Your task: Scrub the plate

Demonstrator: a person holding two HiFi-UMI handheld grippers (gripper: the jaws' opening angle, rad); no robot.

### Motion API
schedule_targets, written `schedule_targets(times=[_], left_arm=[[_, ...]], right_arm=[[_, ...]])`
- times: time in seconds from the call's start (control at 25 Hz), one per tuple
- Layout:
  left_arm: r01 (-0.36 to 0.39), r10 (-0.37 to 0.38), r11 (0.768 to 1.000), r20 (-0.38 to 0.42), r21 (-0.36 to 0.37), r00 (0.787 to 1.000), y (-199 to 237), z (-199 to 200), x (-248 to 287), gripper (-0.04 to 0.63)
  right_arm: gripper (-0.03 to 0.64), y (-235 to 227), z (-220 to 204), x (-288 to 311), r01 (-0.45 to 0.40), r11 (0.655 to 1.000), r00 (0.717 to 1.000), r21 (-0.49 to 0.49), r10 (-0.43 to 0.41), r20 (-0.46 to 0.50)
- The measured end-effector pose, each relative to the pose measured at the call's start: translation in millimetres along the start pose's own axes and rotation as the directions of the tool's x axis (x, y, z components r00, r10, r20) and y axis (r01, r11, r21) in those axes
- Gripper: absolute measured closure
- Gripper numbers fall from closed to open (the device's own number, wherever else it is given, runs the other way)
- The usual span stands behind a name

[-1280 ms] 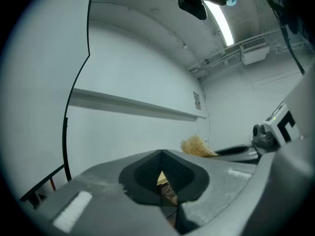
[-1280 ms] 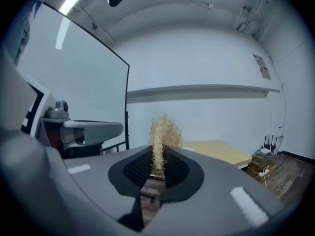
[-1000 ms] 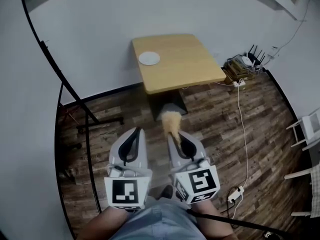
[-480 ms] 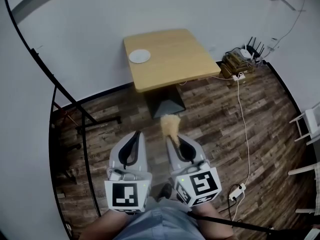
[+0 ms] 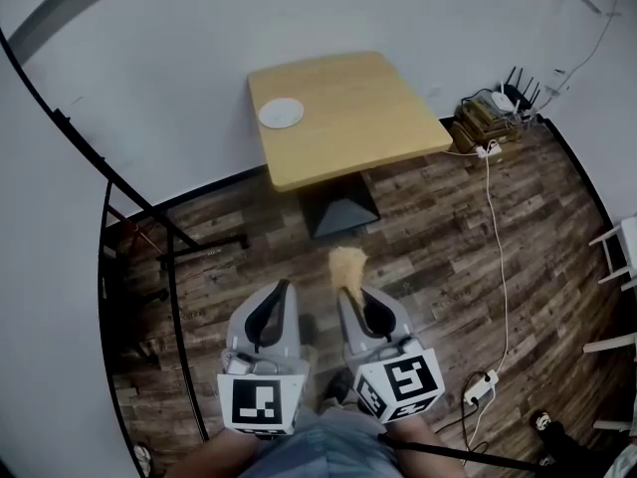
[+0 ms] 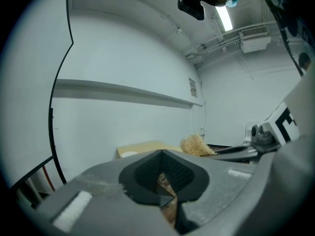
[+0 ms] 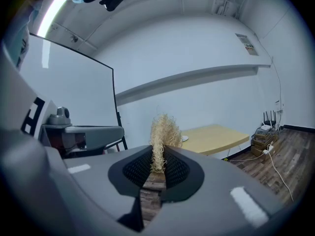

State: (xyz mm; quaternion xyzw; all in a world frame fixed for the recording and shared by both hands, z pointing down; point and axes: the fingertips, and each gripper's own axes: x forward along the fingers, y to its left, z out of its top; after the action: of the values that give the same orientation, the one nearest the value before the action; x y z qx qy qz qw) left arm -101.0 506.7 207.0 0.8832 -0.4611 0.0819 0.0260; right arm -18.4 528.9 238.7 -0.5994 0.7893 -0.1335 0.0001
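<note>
A small white plate lies near the far left corner of a light wooden table, well ahead of both grippers. My right gripper is shut on a straw-coloured scrubber, whose bushy end sticks out past the jaws. In the right gripper view the scrubber rises between the jaws, with the table behind it. My left gripper is shut and holds nothing. In the left gripper view the plate and the scrubber show beyond the closed jaws.
The table stands on a dark pedestal base over a wood-plank floor. A black tubular stand is on the left. A router and boxes sit at the right wall, with a white cable trailing to a power strip. White chairs are at far right.
Both grippers sit a little lower in the head view, and the table has shifted slightly left and up. The right gripper still holds the scrubber; the left stays shut.
</note>
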Motion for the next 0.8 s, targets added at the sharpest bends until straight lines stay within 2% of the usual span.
schedule_targets(times=[0.16, 0.44, 0.8], left_arm=[[0.007, -0.007, 1.0, -0.001, -0.021, 1.0, 20.6, 5.1, 42.1, 0.574], [-0.002, 0.004, 0.999, 0.05, -0.034, 0.999, 84.0, 34.3, 117.7, 0.574], [0.008, -0.003, 0.999, 0.104, -0.048, 0.995, 141.6, 63.8, 181.6, 0.574]], right_arm=[[0.569, -14.3, 10.1, 39.3, -0.003, 1.0, 1.0, -0.008, 0.003, -0.013], [0.569, -28.7, 45.1, 133.1, -0.024, 0.999, 1.0, -0.023, 0.024, 0.005], [0.569, -37.5, 85.7, 216.5, -0.025, 0.998, 0.999, -0.062, 0.027, 0.033]])
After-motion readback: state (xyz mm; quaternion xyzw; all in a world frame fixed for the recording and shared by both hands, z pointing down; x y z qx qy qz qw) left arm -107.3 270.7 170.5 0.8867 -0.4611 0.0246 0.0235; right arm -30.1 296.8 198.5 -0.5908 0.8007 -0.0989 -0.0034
